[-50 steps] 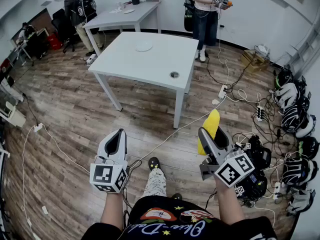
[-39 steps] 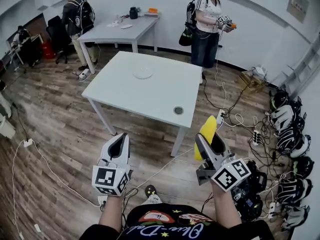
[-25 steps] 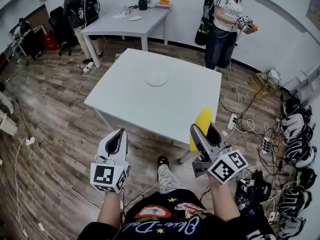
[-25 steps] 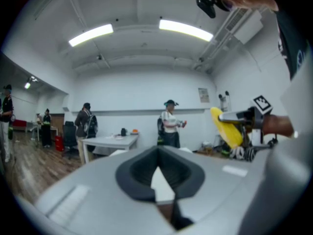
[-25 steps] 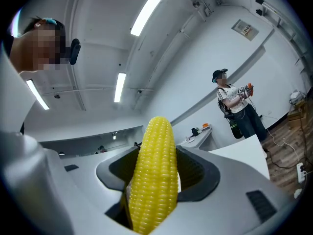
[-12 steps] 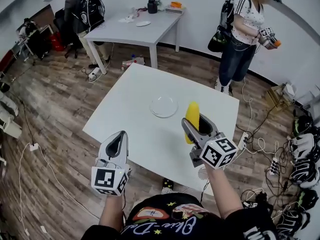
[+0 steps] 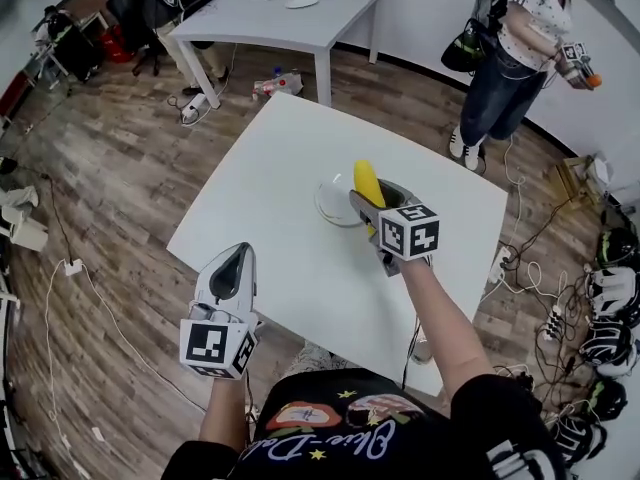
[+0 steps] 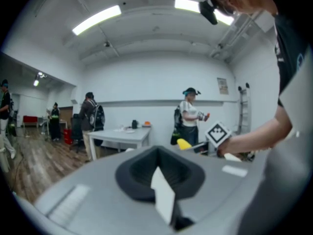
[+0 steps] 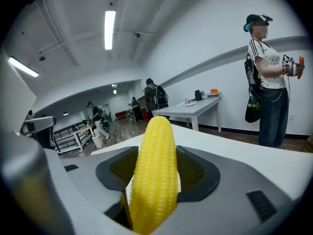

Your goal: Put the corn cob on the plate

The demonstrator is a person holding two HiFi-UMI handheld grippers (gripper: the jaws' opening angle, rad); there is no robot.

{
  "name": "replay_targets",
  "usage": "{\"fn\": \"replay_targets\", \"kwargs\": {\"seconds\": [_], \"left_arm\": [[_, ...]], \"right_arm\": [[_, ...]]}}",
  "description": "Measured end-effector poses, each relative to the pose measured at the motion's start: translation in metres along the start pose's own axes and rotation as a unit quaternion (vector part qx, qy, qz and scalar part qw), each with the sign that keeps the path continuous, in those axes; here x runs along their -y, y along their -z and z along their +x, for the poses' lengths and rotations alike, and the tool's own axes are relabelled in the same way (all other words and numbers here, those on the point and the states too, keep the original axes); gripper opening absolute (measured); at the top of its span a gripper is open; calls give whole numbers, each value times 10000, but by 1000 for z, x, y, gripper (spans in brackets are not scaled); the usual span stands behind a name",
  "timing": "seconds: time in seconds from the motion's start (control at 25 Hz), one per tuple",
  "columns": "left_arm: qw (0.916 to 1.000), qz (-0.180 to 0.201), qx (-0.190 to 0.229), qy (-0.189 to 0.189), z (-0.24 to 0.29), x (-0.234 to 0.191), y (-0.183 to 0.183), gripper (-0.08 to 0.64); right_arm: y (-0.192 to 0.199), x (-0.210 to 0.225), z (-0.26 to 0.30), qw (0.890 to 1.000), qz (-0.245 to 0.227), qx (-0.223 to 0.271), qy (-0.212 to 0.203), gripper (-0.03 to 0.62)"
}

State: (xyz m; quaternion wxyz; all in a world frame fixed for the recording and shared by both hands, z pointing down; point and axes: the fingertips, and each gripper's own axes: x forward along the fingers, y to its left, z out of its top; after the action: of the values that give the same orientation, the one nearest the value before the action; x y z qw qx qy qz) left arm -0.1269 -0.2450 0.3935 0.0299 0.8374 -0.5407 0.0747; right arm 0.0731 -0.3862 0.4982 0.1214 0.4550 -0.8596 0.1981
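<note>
A yellow corn cob stands upright in my right gripper, which is shut on it. In the right gripper view the corn cob fills the gap between the dark pads. The gripper holds it above the near right side of a clear glass plate, which lies in the middle of the white table. My left gripper hangs shut and holds nothing, by the table's near left edge. The left gripper view shows the corn cob far ahead beside the right gripper's marker cube.
A person with grippers stands beyond the table's far right corner. A second table with small items stands at the back. Cables and helmets lie on the wooden floor to the right.
The view has closed in on the white table. My right gripper carried the corn cob forward and left until it hangs over the plate. The left gripper stayed shut at the table's near edge.
</note>
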Motion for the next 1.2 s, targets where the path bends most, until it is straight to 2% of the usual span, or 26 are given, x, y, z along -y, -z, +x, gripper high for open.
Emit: {"fn": "replay_targets", "kwargs": {"seconds": [0.12,0.32,0.64,0.76,0.92,0.96,1.08,1.2], "left_arm": [[10000,-39,-62,38,9,-9,3,-2],[9991,-290,-312,-10,18,-24,23,-2],[9979,-425,-459,-139,22,-50,39,-2],[9981,-420,-433,-86,25,-48,38,-2],[9985,35,-540,-104,23,-46,37,-2],[9984,71,-548,-95,22,-45,36,-2],[9987,-131,-483,-41,22,-47,31,-2],[9993,-98,-360,-39,22,-50,21,-2]], "right_arm": [[13,7,36,9981,-248,-567,44,247],[37,24,85,9860,-652,-1532,15,247],[70,33,111,9678,-949,-2320,206,247],[73,33,114,9637,-1168,-2386,268,247],[74,27,113,9626,-1343,-2346,166,249],[72,25,111,9642,-1320,-2294,169,249],[53,19,100,9713,-1313,-1968,264,249],[21,4,71,9844,-1181,-1252,373,249]]}}
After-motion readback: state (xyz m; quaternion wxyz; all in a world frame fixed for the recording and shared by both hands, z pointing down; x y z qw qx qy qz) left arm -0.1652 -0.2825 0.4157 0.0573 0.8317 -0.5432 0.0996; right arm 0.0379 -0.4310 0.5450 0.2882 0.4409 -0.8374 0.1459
